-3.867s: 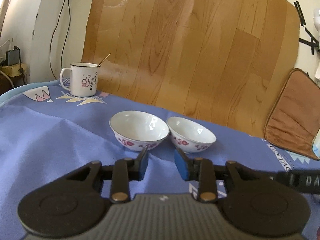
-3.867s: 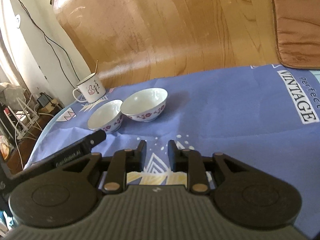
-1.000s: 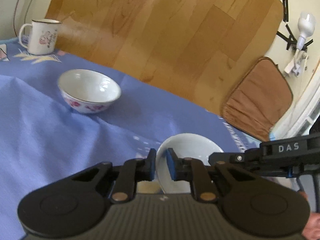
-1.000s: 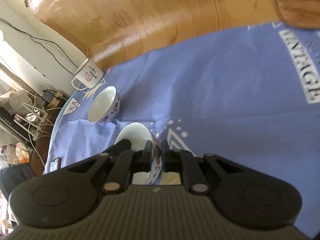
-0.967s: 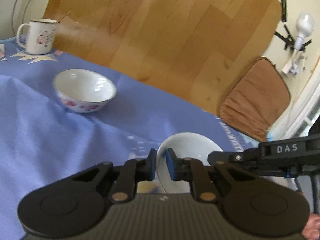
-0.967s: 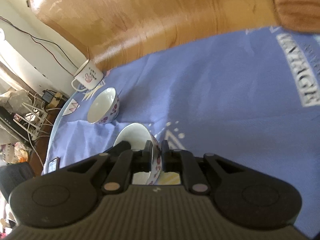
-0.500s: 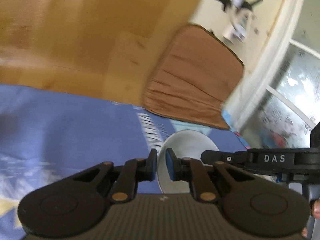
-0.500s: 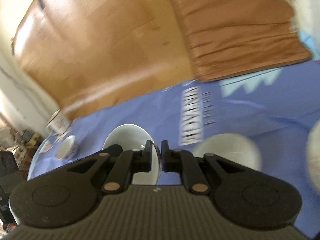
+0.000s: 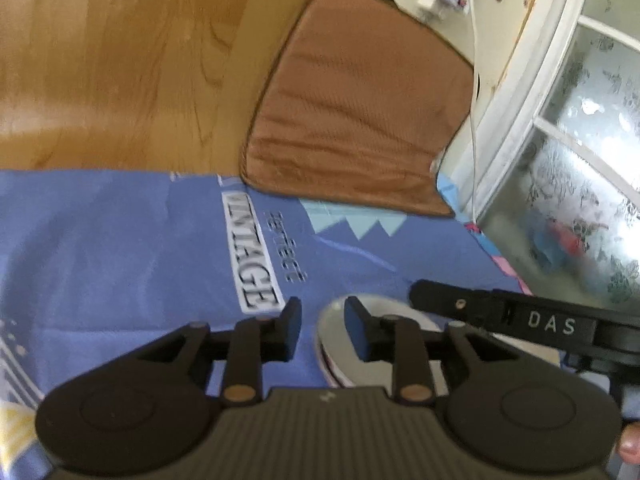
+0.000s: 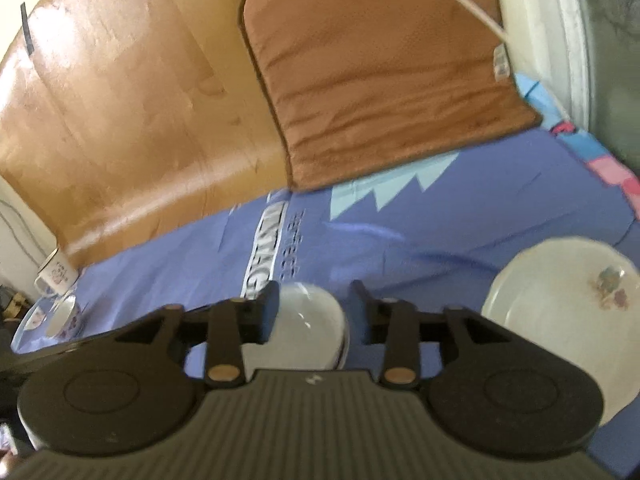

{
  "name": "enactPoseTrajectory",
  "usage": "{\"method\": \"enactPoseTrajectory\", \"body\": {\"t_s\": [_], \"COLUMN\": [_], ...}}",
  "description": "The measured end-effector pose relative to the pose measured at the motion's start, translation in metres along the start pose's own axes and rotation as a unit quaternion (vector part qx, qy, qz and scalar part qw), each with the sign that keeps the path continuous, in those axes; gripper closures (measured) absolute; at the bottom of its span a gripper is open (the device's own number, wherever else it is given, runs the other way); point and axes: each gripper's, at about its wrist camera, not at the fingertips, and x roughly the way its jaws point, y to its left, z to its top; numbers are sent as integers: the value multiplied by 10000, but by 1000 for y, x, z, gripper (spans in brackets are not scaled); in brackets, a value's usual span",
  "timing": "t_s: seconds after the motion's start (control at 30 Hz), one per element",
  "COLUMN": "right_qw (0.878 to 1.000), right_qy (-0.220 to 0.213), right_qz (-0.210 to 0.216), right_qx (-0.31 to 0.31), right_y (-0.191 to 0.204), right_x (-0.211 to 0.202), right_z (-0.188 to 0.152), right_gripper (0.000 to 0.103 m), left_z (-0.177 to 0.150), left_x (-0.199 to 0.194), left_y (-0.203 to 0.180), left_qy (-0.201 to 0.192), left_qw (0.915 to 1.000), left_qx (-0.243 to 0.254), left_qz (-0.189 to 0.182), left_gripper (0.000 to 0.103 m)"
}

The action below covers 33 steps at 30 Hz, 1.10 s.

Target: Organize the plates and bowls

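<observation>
A white bowl with a red flower band (image 9: 336,344) sits on the blue cloth, it also shows in the right wrist view (image 10: 304,320). It looks stacked on another bowl, though blur leaves this unsure. My left gripper (image 9: 322,330) is open, its jaws standing either side of the bowl's left rim. My right gripper (image 10: 314,308) is open, its jaws astride the bowl's right rim. A white plate with a flower print (image 10: 560,304) lies to the right. A second flowered bowl (image 10: 64,316) sits far left.
A white mug (image 10: 56,276) stands at the far left by the wooden board (image 10: 120,100). A brown cushion (image 10: 376,68) leans at the back. A frosted window (image 9: 580,160) and the cloth's edge are at the right.
Both grippers carried the bowl rightward from beside the other bowl to near the plate. Both have now opened and let go of its rim.
</observation>
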Motion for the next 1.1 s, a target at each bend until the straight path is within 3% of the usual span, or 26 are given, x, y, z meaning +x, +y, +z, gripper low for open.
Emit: {"method": "enactPoseTrajectory", "body": {"t_s": [0.2,0.3,0.43,0.53,0.63,0.7,0.8,0.9,1.1], "right_qw": [9981,9960,9879,9802,9716,9681,9620,9579,9593], "right_qy": [-415,-140,560,1048,1429,1557,1784,1945,1992], "right_qz": [292,665,1232,1510,1729,1765,1870,1926,1635], "right_qx": [-341,-584,-756,-736,-756,-855,-884,-864,-1150], "right_y": [29,58,102,136,176,201,237,267,306], "right_x": [-16,-8,23,47,70,81,104,123,158], "right_z": [9,7,-3,-9,-16,-19,-23,-24,-26], "right_gripper": [60,60,60,61,61,61,60,60,60], "left_z": [9,5,-10,-27,-40,-42,-32,-20,-9], "left_x": [-51,-76,-111,-142,-169,-182,-196,-194,-178], "left_y": [41,75,131,182,234,265,297,317,331], "left_qy": [-553,-613,-623,-866,-1096,-1117,-1119,-1063,-907], "left_qw": [9981,9968,9920,9804,9611,9510,9435,9394,9431], "left_qx": [-231,-392,-720,-1243,-1935,-2230,-2369,-2395,-2385], "left_qz": [104,337,823,1261,1638,1826,2028,2211,2134], "left_gripper": [78,78,78,74,70,70,70,56,55]}}
